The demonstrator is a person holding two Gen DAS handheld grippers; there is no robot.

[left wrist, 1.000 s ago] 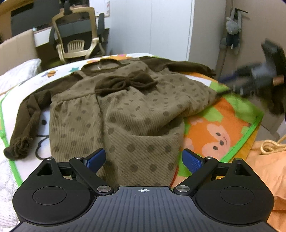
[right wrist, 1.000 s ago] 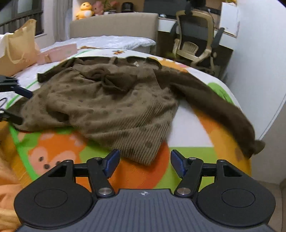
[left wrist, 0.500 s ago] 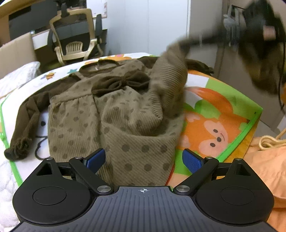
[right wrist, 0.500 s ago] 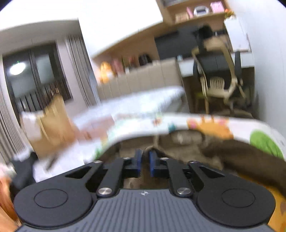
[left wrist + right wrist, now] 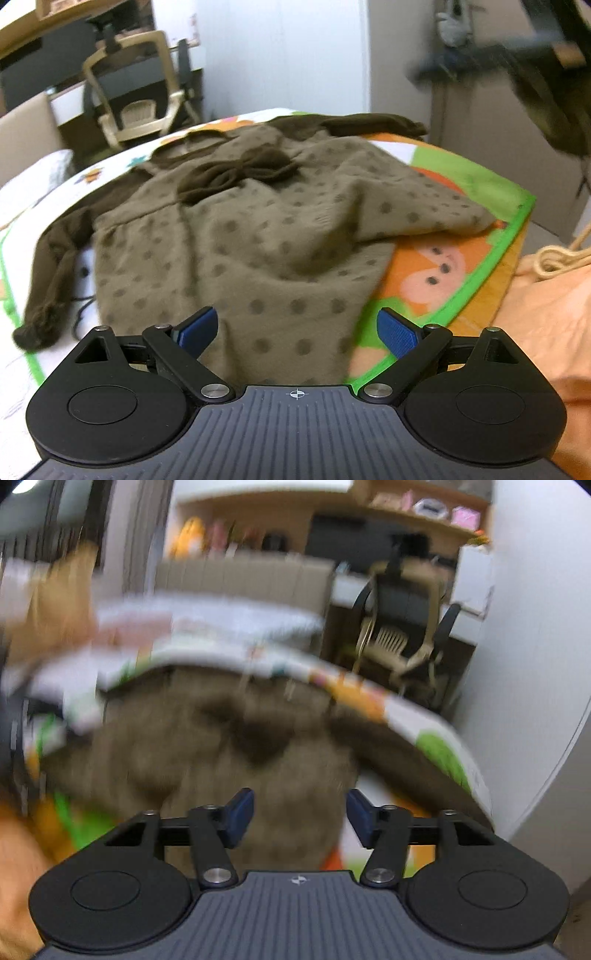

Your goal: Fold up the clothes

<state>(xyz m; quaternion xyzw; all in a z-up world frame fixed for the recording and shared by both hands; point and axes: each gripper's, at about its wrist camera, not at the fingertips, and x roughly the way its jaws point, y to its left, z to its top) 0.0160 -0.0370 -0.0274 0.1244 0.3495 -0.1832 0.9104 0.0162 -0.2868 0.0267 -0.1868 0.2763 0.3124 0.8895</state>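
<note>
One garment fills both views: a brown polka-dot dress (image 5: 258, 236) spread front-up on the cartoon mat (image 5: 476, 206), probably flattened for folding. It lies ahead of and beneath the left gripper (image 5: 297, 328), whose fingers stand spread with nothing pinched, poised over the hem. The right gripper (image 5: 300, 814), blurred, is opening above the dress (image 5: 221, 760), nothing between its pads. A dark bow (image 5: 236, 171) sits beyond the left fingertips. No readable writing shows.
</note>
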